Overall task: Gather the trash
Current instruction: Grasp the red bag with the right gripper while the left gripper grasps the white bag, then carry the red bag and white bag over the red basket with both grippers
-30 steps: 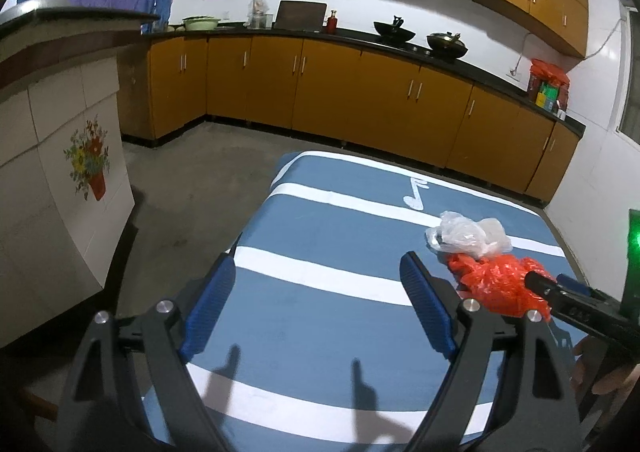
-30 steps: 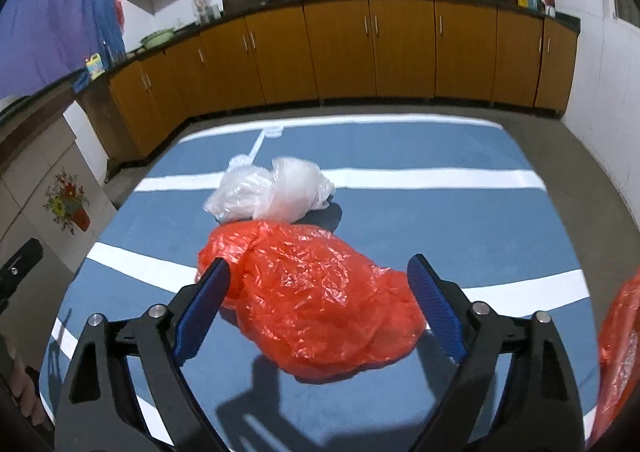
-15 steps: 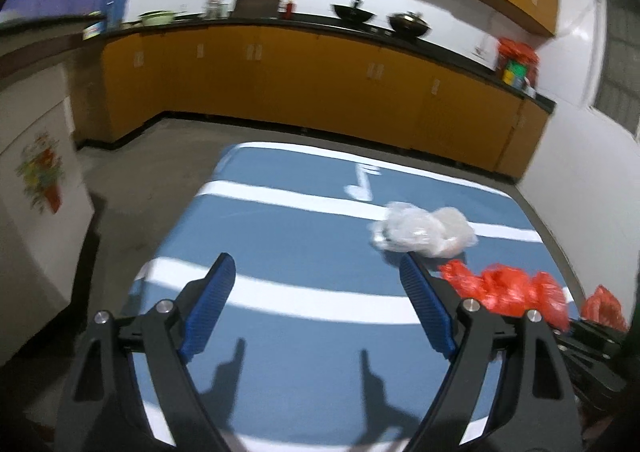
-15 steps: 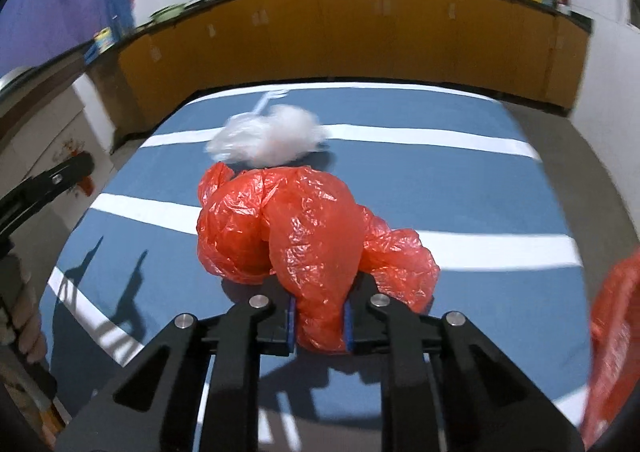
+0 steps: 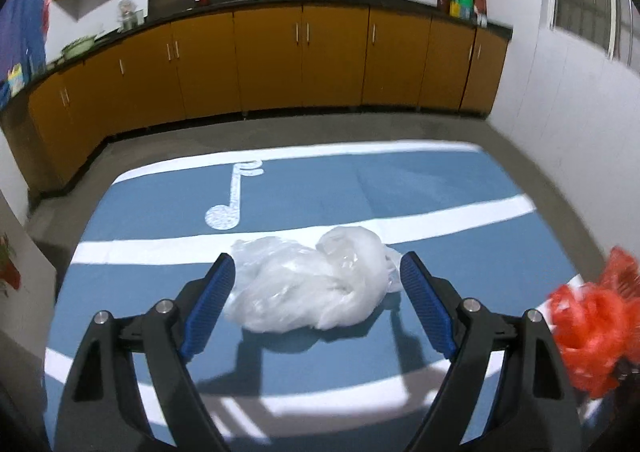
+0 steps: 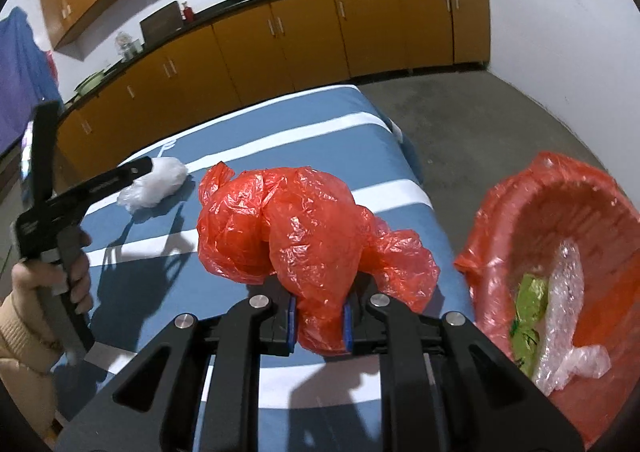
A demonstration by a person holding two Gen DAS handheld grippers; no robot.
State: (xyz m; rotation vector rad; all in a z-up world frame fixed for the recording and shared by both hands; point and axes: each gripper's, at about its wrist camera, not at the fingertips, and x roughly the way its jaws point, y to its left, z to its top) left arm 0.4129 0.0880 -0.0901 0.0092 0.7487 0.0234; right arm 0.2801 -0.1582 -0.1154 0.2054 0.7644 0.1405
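Both views are aimed forward along gripper fingers, low over the blue-striped table point(image 5: 420, 188); shared: white bag point(image 5: 308, 288) point(image 6: 154, 182), cabinets at 12 o'clock.

Left gripper point(image 5: 316, 286) jaws wide apart; right gripper point(image 6: 320, 322) jaws clamped.

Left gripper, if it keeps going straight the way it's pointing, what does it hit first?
Most likely the white plastic bag: it lies on the blue cloth between the open left gripper pads, though how near it is remains unclear.
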